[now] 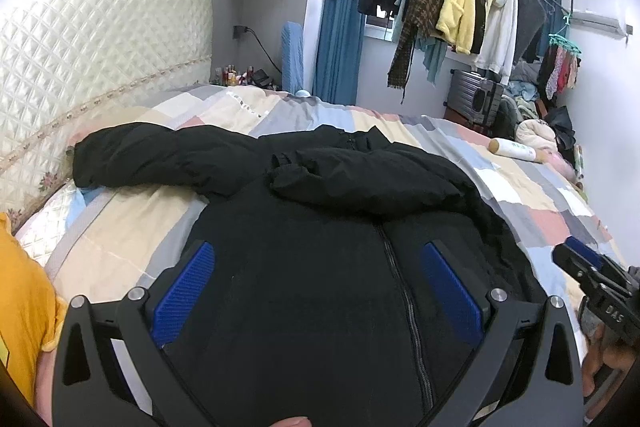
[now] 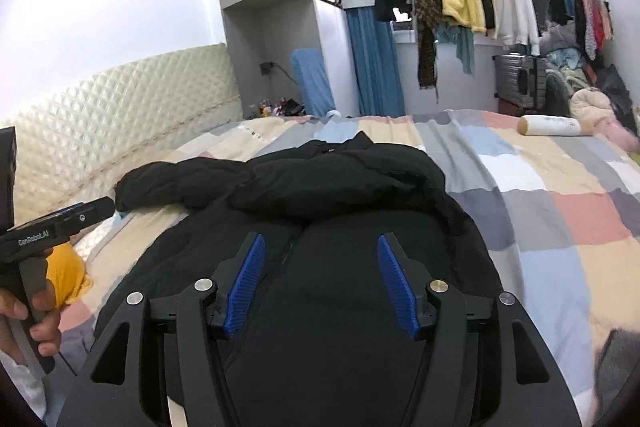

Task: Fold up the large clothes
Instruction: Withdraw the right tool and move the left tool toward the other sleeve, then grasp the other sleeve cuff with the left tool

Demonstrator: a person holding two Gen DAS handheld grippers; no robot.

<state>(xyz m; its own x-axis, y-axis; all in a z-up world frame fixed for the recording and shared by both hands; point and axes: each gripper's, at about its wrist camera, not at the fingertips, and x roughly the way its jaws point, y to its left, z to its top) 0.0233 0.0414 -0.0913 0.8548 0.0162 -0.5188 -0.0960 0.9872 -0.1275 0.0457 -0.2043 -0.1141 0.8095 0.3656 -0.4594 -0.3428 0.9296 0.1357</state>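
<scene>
Black and padded, the jacket (image 1: 304, 227) lies front-up on the patchwork bedspread (image 1: 532, 187), its zipper (image 1: 400, 287) running down the middle toward my cameras; one sleeve (image 1: 360, 179) is folded across the chest, the other sleeve (image 1: 148, 155) stretches out flat toward the quilted headboard (image 1: 92, 59). I see the left gripper (image 1: 316, 291) hovering over the lower body of the jacket, its blue-padded fingers (image 1: 184, 291) spread wide with the zipper between them and only dark fabric in the gap; I cannot tell whether the tips touch the cloth. From the right wrist view, the right gripper (image 2: 320, 283) hangs over the same lower half of the jacket (image 2: 320, 187), its fingers (image 2: 246, 279) also parted and gripping nothing; the folded sleeve lies just beyond its tips. Each tool shows in the other's view: the right one at the jacket's right edge, the left one near the cuff of the outstretched sleeve. Further out, a white bottle (image 2: 552, 126) lies on its side on the bedspread, well apart from the jacket; behind the bed, hanging clothes (image 1: 464, 3) crowd a rail, with a grey suitcase (image 1: 476, 99) below them.
</scene>
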